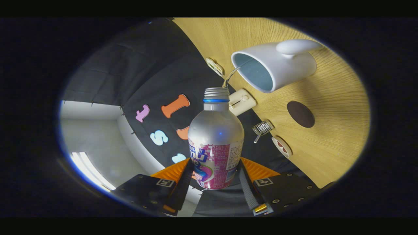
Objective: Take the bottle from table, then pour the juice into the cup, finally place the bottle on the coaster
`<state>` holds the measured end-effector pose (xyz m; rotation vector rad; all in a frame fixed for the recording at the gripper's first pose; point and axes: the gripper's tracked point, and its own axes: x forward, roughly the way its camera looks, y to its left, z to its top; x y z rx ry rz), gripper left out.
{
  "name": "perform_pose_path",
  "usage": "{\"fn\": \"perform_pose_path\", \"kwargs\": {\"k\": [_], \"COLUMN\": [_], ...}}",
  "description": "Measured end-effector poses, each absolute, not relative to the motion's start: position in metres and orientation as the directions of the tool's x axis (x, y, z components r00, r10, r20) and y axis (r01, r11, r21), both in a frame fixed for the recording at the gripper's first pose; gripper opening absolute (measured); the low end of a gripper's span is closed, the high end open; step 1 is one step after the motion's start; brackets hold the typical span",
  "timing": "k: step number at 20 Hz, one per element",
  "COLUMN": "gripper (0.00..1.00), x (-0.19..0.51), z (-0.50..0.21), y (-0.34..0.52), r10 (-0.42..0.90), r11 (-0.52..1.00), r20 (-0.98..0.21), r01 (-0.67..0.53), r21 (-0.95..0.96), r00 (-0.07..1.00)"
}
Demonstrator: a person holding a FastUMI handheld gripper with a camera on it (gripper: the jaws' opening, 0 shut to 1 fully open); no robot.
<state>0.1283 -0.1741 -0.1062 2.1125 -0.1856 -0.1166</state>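
One bottle (216,140) pinched between the tongs (216,174), one cup (272,65) beyond, one coaster (300,114) on the table (333,130)

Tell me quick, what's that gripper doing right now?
Gripper: jaws closed on the bottle, one on each side, holding it tipped toward the cup.

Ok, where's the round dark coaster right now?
In the gripper view, the round dark coaster lies on the wooden table, beyond the fingers, between the white cup and a small round tag.
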Motion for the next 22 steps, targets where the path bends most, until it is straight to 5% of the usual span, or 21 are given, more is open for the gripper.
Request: {"fn": "perform_pose_path", "kwargs": {"k": [22], "gripper": [0.74], "x": [0.13], "z": [-0.088], "y": [-0.186], "r10": [-0.239], "r11": [-0.591], "r20": [0.049], "r01": [-0.186], "r21": [0.785], "r00": [0.97]}}
